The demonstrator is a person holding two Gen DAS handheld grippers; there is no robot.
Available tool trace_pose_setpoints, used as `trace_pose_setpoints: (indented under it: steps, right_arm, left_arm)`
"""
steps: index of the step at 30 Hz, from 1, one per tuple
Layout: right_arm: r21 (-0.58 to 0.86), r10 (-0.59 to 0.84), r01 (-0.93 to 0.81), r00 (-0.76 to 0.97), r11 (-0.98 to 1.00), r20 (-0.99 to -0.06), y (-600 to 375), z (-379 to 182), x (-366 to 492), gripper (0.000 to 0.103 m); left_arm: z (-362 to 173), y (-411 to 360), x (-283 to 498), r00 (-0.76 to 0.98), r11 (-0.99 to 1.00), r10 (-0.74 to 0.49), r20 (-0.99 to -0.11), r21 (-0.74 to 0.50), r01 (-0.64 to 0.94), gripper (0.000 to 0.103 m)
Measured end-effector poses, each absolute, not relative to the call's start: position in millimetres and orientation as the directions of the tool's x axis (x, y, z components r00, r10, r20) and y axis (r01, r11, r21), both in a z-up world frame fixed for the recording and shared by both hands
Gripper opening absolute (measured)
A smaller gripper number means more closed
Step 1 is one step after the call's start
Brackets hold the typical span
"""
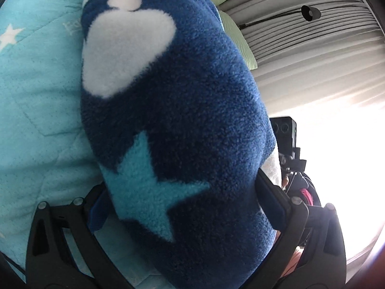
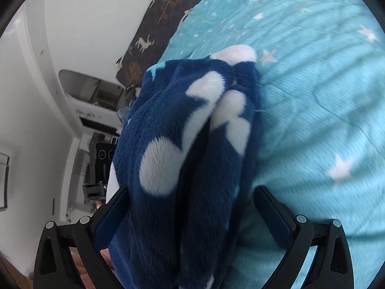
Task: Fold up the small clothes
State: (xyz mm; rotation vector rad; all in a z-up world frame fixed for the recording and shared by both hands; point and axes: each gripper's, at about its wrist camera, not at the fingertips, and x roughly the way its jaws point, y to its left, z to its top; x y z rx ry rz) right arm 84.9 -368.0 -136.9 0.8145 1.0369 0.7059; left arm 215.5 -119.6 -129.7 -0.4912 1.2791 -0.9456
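A navy fleece garment (image 1: 168, 96) with white blobs and a light blue star lies bunched on a turquoise star-print bedspread (image 1: 36, 84). It fills the gap of my left gripper (image 1: 179, 185), whose jaws stand wide, one finger (image 1: 96, 214) on each side of the cloth. In the right wrist view the same garment (image 2: 180, 132) hangs folded lengthwise between the wide jaws of my right gripper (image 2: 191, 191). It leans on the left finger (image 2: 113, 216) and stays apart from the right finger (image 2: 272, 214). The bedspread (image 2: 312, 96) stretches away to the right.
Grey curtains (image 1: 300, 48), a black lamp (image 1: 310, 12) and green pillows (image 1: 238, 36) stand beyond the bed, with a bright window (image 1: 336, 156) at right. A dark deer-print blanket (image 2: 154, 24) lies at the bed's far edge beside a white wall (image 2: 84, 24).
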Motion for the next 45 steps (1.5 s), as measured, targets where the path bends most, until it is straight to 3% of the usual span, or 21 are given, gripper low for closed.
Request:
trace_pose_setpoints:
  steps: [7, 13, 23, 32, 37, 40, 43, 44, 45]
  right_arm:
    - [0.827, 0.804, -0.149, 0.379, 0.542, -0.458, -351, -131, 93, 0.101]
    - [0.774, 0.738, -0.212, 0.523, 0.597, -0.426, -347, -83, 69, 0.065]
    - [0.688, 0.689, -0.355, 0.664, 0.633, -0.291, -381, 38, 110, 0.065]
    - [0.686, 0.632, -0.323, 0.732, 0.652, -0.255, -403, 59, 218, 0.065]
    - [0.663, 0.607, -0.332, 0.760, 0.671, -0.234, -410, 68, 256, 0.066]
    - [0.638, 0.592, -0.305, 0.748, 0.707, -0.298, -401, 55, 283, 0.068]
    - [0.588, 0.531, -0.193, 0.697, 0.786, -0.482, -380, 4, 335, 0.069]
    - [0.580, 0.513, -0.142, 0.661, 0.802, -0.548, -374, -19, 349, 0.069]
    - [0.574, 0.489, -0.081, 0.627, 0.815, -0.607, -370, -46, 361, 0.069]
  left_arm:
    - [-124, -129, 228, -0.004, 0.577, -0.797, -0.604, -0.763, 0.290, 0.103]
    - [-67, -151, 212, 0.134, 0.639, -0.749, -0.649, -0.653, 0.407, 0.092]
    - [46, -208, 290, 0.300, 0.626, -0.761, -0.575, -0.531, 0.572, 0.092]
    - [46, -249, 408, 0.352, 0.643, -0.757, -0.551, -0.528, 0.555, 0.092]
    - [25, -235, 443, 0.321, 0.553, -0.831, -0.455, -0.613, 0.564, 0.092]
    - [-17, -221, 470, 0.340, 0.616, -0.787, -0.515, -0.615, 0.493, 0.093]
    - [-73, -200, 494, 0.396, 0.783, -0.621, -0.676, -0.510, 0.356, 0.095]
    - [-87, -188, 496, 0.429, 0.804, -0.594, -0.680, -0.494, 0.330, 0.103]
    - [-90, -180, 496, 0.441, 0.795, -0.607, -0.661, -0.512, 0.327, 0.103]
